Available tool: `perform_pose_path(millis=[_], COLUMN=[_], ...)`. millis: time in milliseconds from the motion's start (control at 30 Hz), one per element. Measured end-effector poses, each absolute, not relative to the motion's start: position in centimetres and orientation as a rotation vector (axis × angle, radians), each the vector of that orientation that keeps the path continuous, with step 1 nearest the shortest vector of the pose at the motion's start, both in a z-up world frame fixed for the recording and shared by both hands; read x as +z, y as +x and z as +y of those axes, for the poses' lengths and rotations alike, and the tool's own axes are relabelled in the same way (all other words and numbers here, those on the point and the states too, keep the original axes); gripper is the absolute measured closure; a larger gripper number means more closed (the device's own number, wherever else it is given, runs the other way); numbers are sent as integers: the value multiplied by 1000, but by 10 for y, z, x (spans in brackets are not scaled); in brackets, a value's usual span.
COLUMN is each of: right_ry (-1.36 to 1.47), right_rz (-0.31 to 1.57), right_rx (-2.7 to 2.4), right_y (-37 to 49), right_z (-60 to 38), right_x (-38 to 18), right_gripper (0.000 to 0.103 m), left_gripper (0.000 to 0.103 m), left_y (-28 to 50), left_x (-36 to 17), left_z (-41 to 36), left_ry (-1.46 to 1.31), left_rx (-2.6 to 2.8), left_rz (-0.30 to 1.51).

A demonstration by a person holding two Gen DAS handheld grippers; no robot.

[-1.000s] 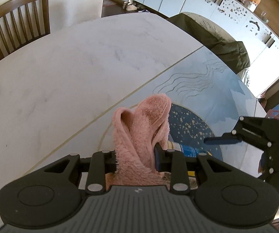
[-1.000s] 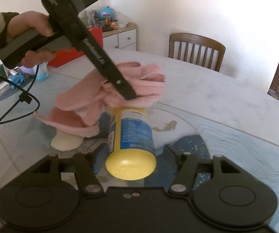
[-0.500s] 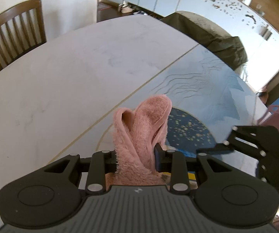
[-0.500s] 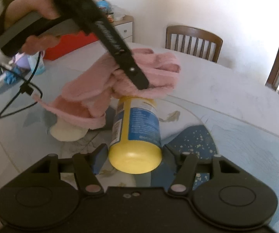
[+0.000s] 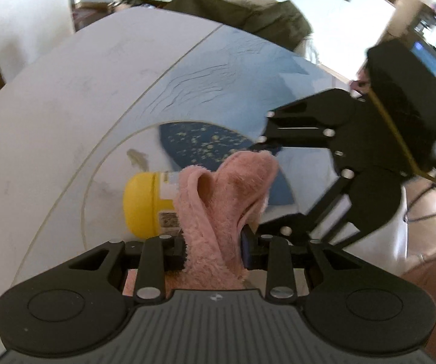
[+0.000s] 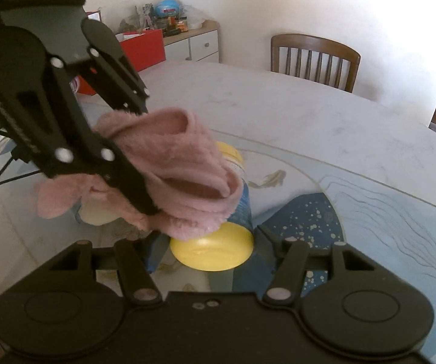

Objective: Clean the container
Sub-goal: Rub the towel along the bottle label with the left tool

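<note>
The table point(image 6: 324, 115) lies below the yellow-capped container point(image 6: 214, 248), which the right gripper point(image 6: 208, 242) clamps at one end, long axis running straight out from its jaws. The left gripper point(image 5: 213, 242), clenched on the pink fleece cloth point(image 5: 221, 200), meets that axis crosswise, the cloth draped over the barrel's midsection.
</note>
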State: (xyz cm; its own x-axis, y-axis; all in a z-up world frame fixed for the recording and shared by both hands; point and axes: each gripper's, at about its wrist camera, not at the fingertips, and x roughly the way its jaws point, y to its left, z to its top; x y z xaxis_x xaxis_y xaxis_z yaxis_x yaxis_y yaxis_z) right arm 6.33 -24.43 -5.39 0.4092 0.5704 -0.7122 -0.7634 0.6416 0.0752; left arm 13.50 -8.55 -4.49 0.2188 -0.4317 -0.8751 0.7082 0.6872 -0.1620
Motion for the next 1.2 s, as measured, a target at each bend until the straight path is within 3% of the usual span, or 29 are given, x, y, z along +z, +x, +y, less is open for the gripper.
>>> perform_pose_path(millis=[633, 900, 1200], right_ry=[-286, -302, -344], right_rz=[778, 778, 770], right_rx=[859, 870, 891], right_y=[67, 69, 68], right_z=[-245, -246, -243], right_x=[-54, -54, -54], right_gripper=[42, 42, 42], left_gripper=[73, 73, 73], left_y=[171, 141, 130], left_x=[-37, -8, -35], left_z=[-37, -61, -97], left_ry=[167, 185, 269], left_rx=[-609, -791, -845], left_rz=[1068, 1017, 1077])
